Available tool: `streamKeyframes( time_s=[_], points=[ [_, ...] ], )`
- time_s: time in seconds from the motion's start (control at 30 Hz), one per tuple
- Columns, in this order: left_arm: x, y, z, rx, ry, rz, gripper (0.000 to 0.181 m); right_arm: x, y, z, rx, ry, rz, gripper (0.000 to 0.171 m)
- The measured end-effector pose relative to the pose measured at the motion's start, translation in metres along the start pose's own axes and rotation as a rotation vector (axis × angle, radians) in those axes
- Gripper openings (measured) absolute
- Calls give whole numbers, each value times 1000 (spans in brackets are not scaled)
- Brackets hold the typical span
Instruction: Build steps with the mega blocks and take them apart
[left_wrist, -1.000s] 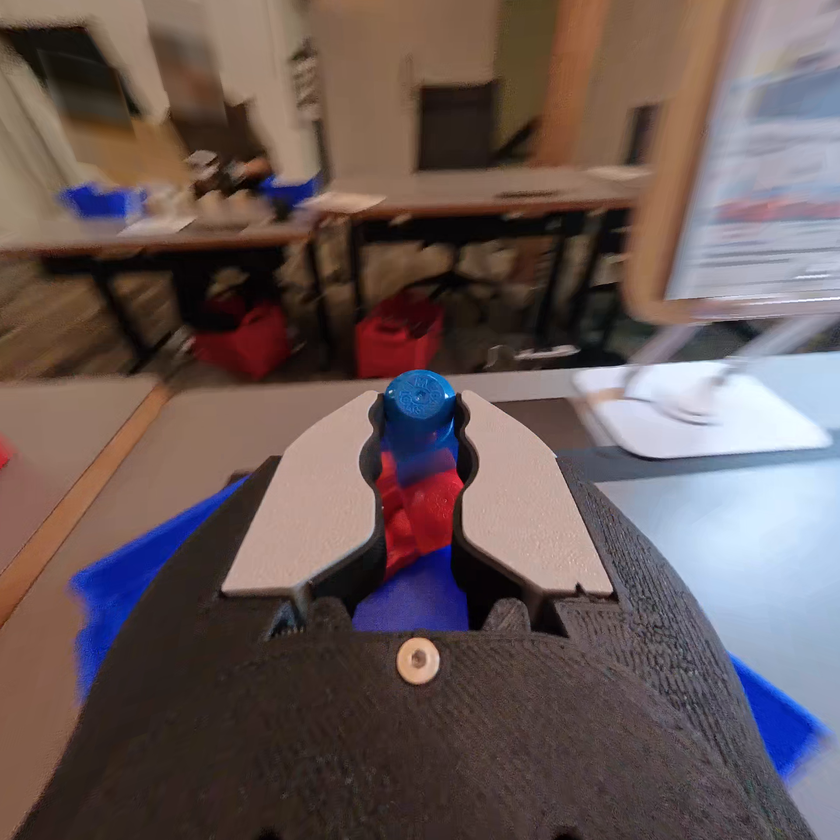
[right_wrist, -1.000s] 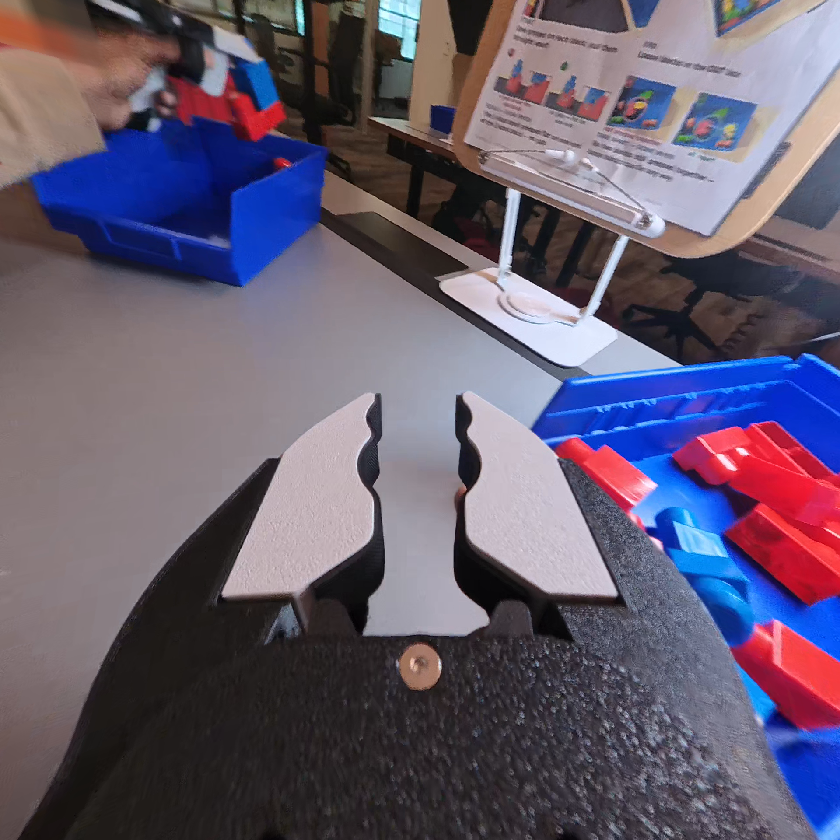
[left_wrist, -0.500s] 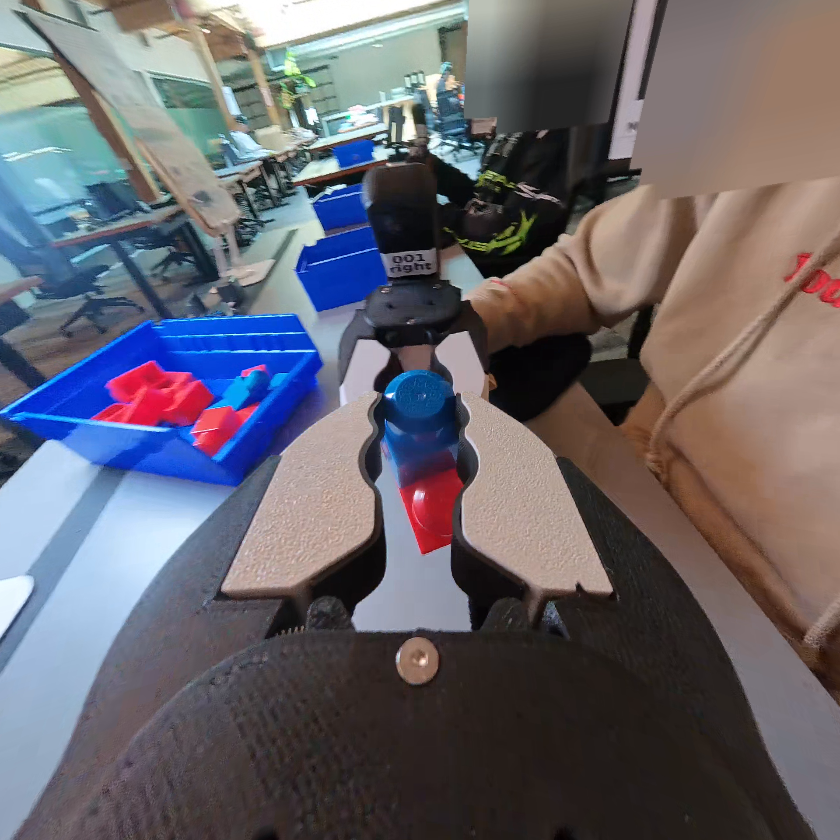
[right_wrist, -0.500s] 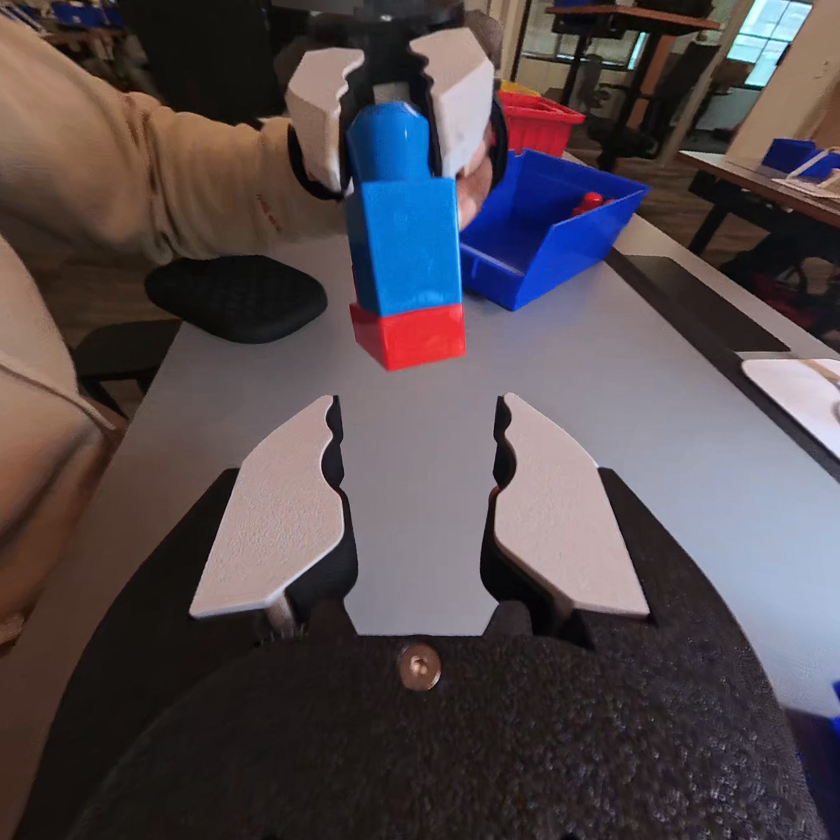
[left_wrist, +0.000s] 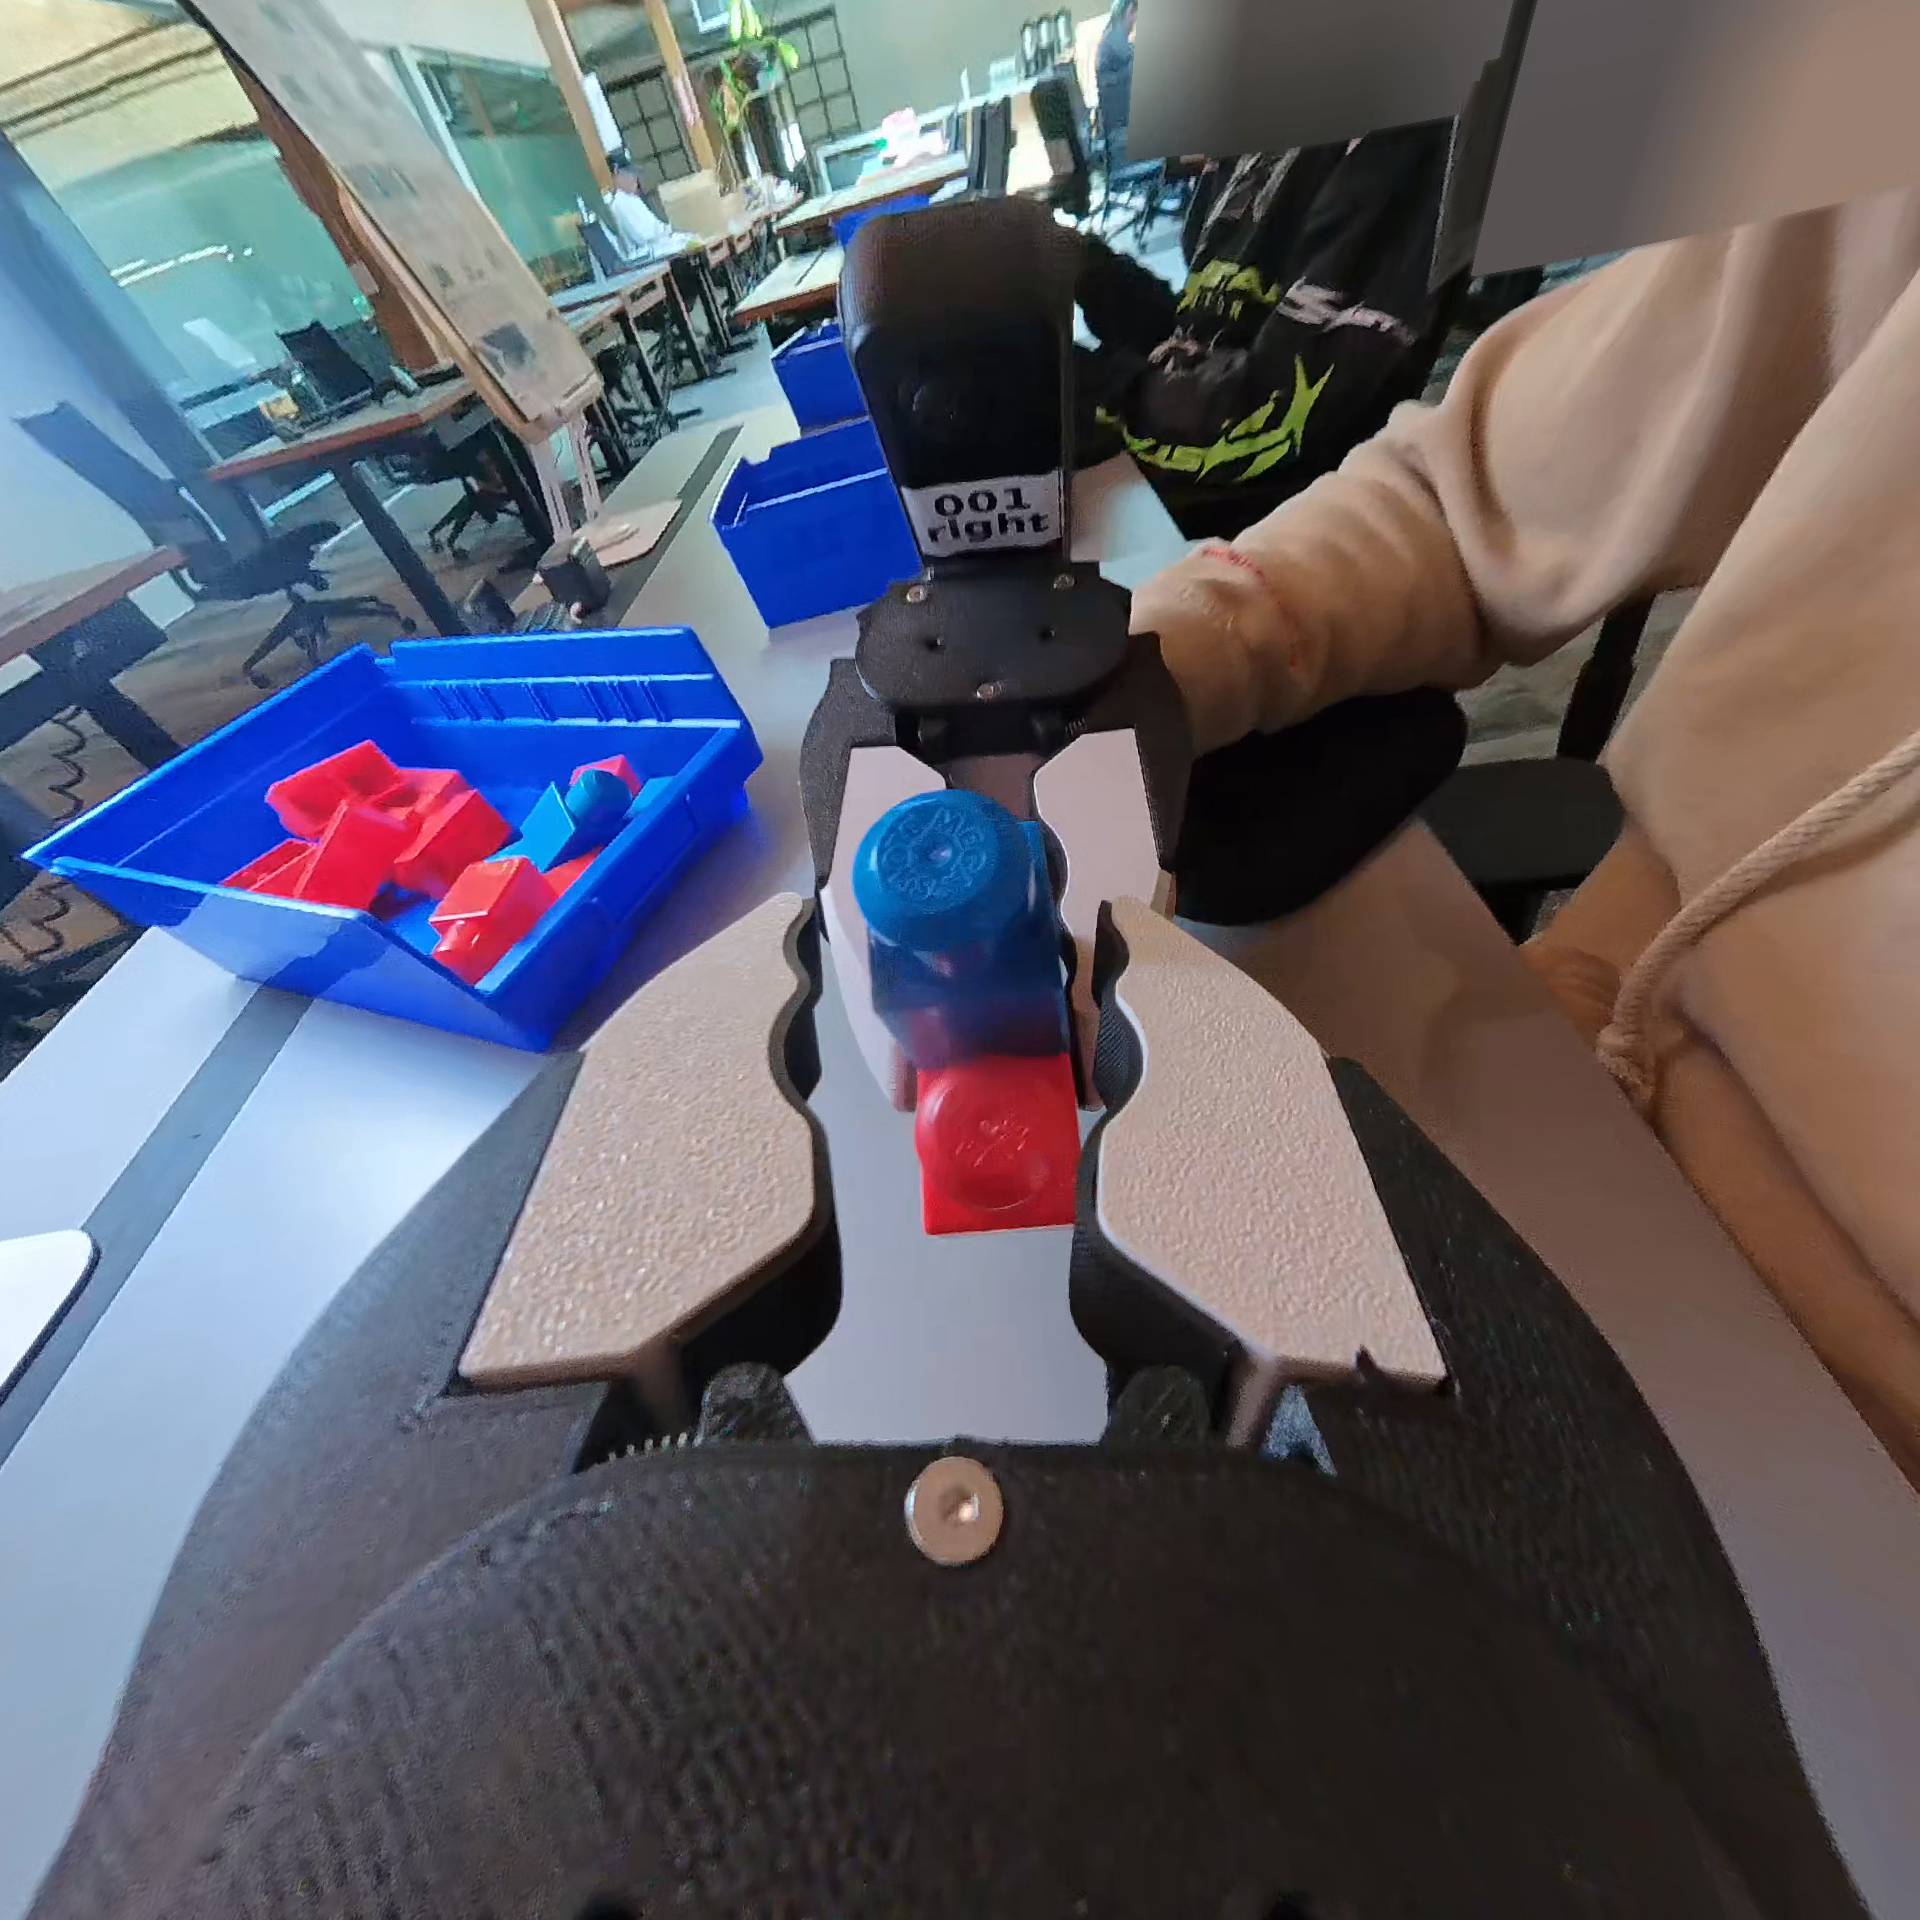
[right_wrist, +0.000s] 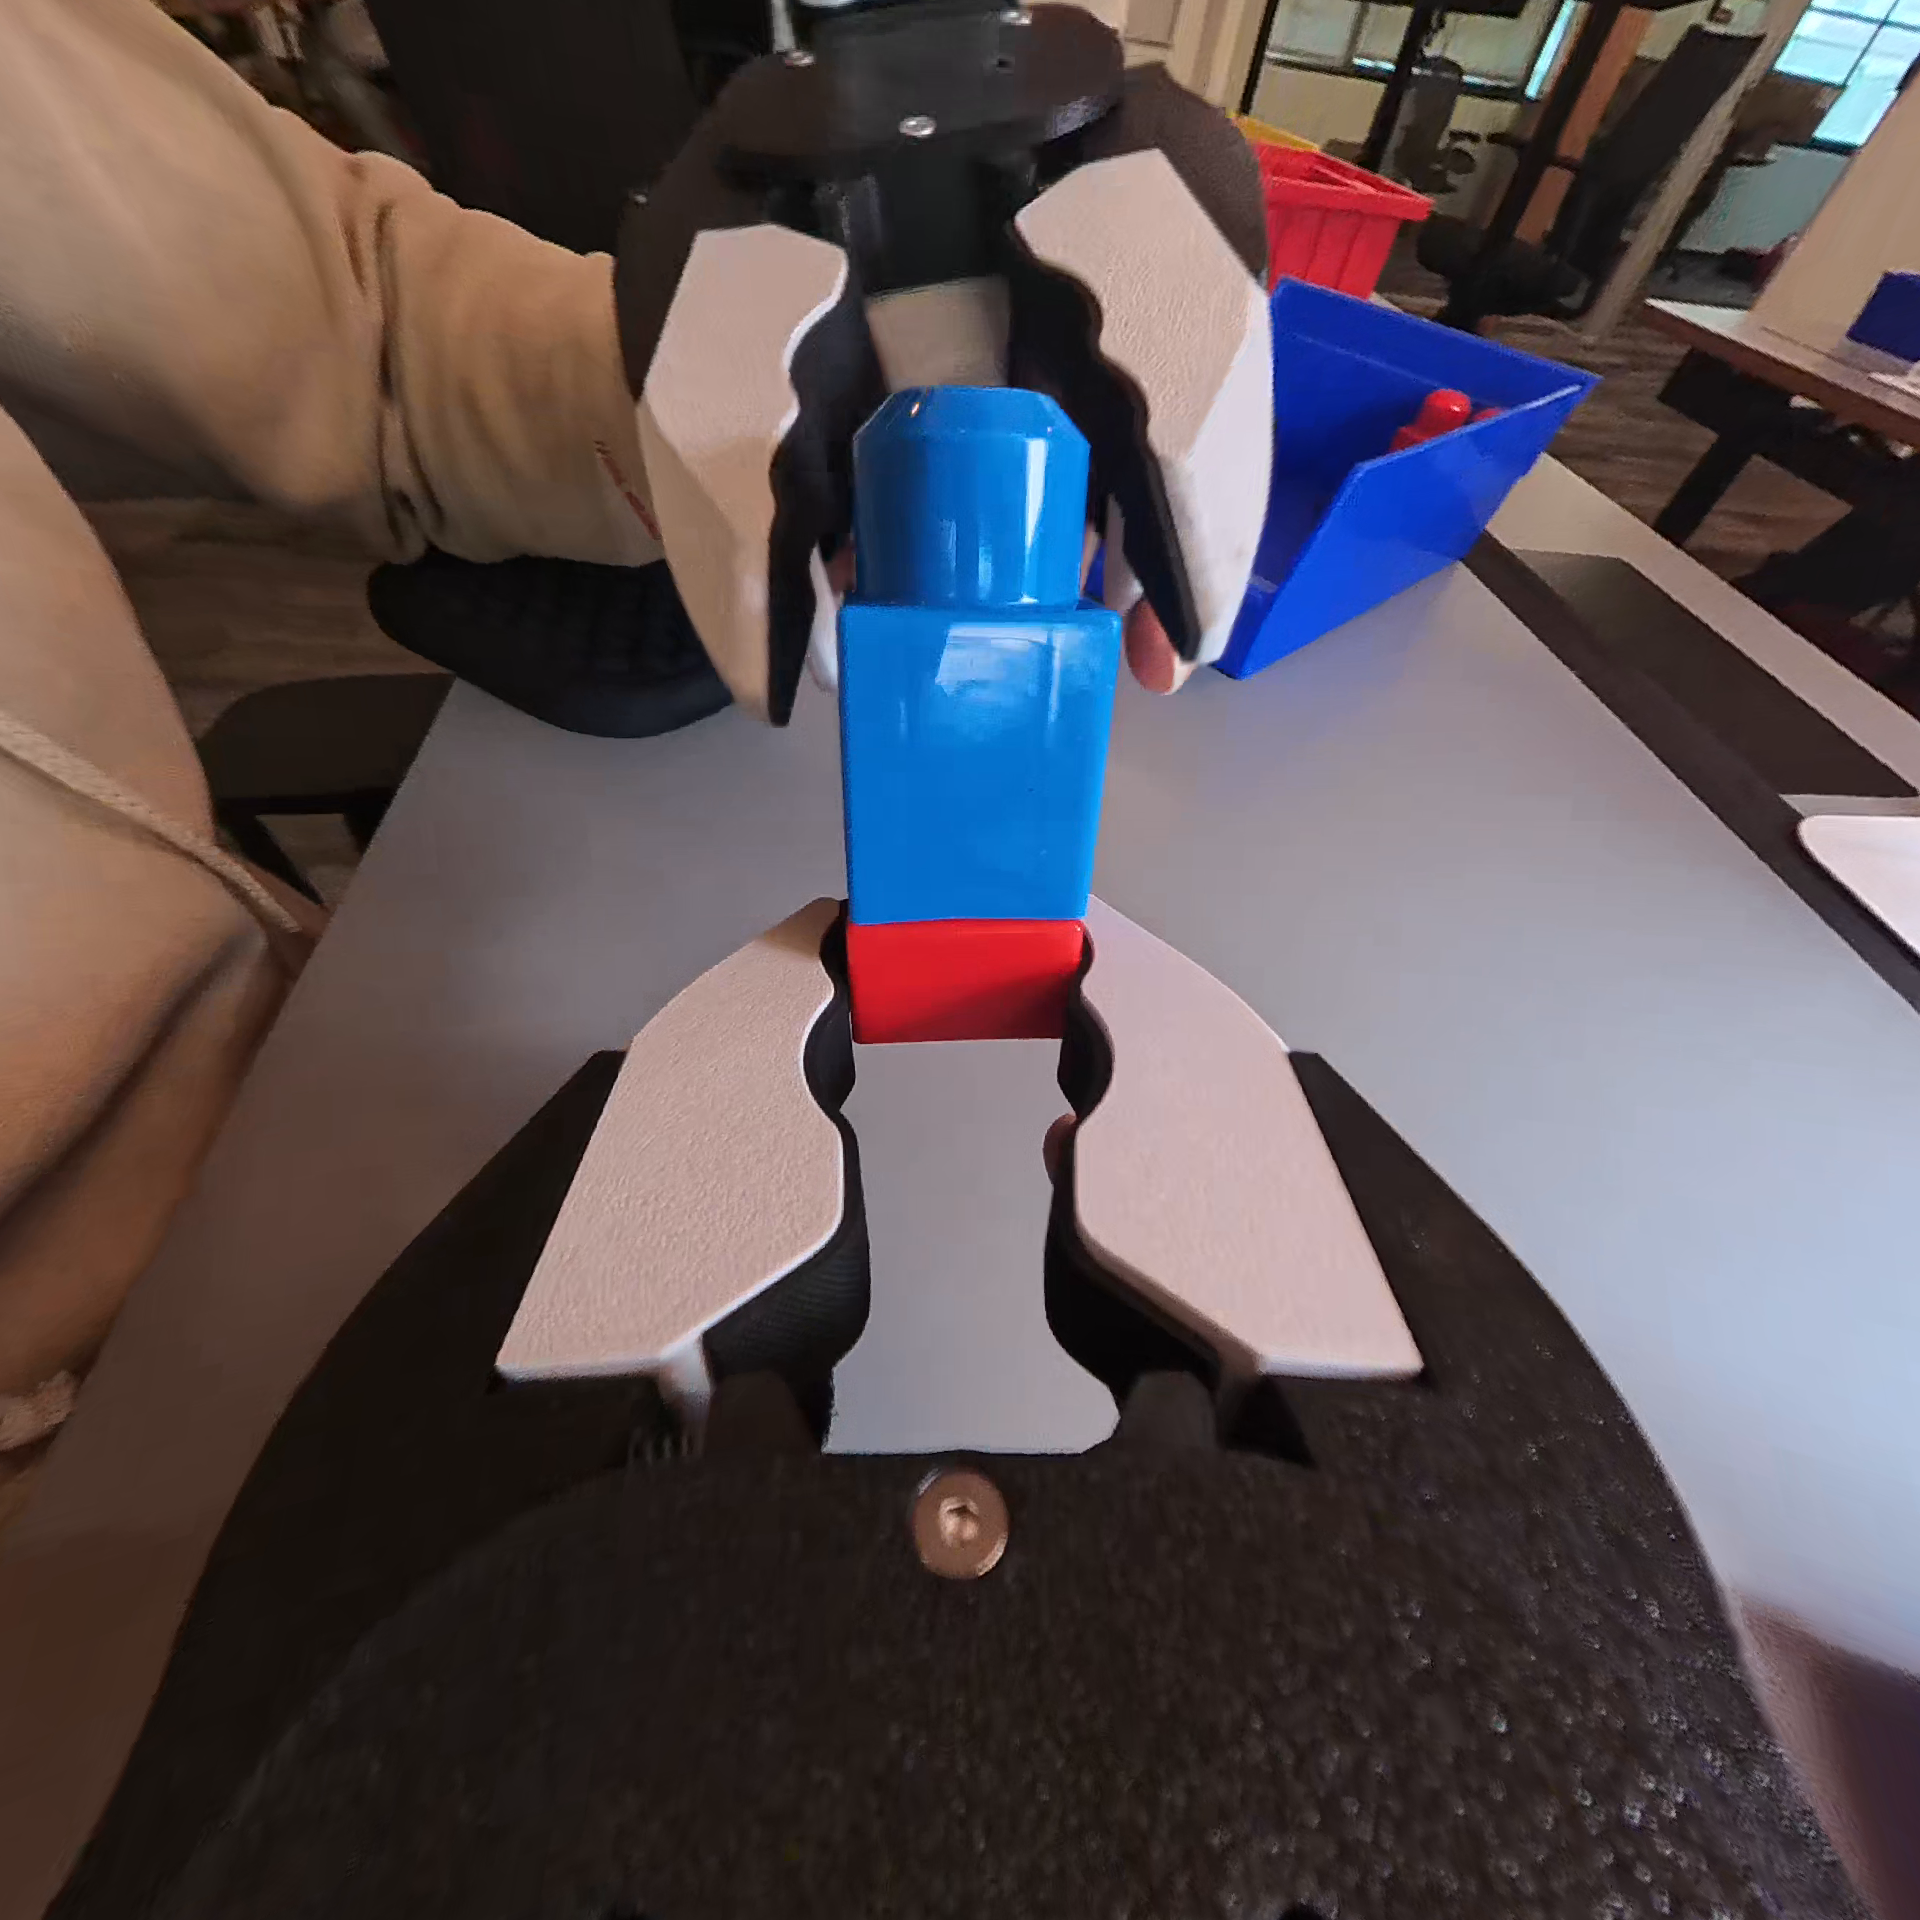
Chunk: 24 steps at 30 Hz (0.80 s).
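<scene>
On the far left of the left wrist view a blue plastic bin (left_wrist: 312, 935) sits on the pale grey table (left_wrist: 208, 1143) with loose red and blue plastic blocks (left_wrist: 436, 842) heaped in it. Right of it, at the middle, the left claw (left_wrist: 951, 956) stands spread: its pale fingers (left_wrist: 686, 1132) flank a joined pair of blocks, with a clear gap on the left side, and on the right I cannot tell whether it touches. In the right wrist view the same claw is seen past the blocks, its fingers apart on either side of the blue stud.

The pair is a tall blue plastic block (right_wrist: 977, 758) with a round stud, pressed onto a small red plastic block (right_wrist: 961, 982) — both held above the table. The right claw (right_wrist: 961, 977) is closed partway, its fingertips pinching the red block from both sides.

Further right lie a second blue bin (right_wrist: 1382, 520) with a red piece inside and a person's beige sleeve (left_wrist: 1558, 468).
</scene>
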<state>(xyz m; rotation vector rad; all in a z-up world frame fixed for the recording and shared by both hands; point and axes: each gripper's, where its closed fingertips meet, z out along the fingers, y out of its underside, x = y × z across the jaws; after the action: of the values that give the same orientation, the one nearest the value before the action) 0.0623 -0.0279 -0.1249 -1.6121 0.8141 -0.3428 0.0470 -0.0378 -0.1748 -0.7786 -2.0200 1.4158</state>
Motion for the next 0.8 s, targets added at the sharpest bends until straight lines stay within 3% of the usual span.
streamKeyframes(
  time_s=[0.2,0.43,0.8],
  points=[
    [-5,19,9,-124,-70,50,39,10,9,4,-60,88,-44,36],
    [-16,15,6,-72,-127,-24,37,23,5,4,-47,190,-55,36],
    [-42,21,7,-68,-378,-16,43,55,11,1,-87,465,-31,36]
  ],
)
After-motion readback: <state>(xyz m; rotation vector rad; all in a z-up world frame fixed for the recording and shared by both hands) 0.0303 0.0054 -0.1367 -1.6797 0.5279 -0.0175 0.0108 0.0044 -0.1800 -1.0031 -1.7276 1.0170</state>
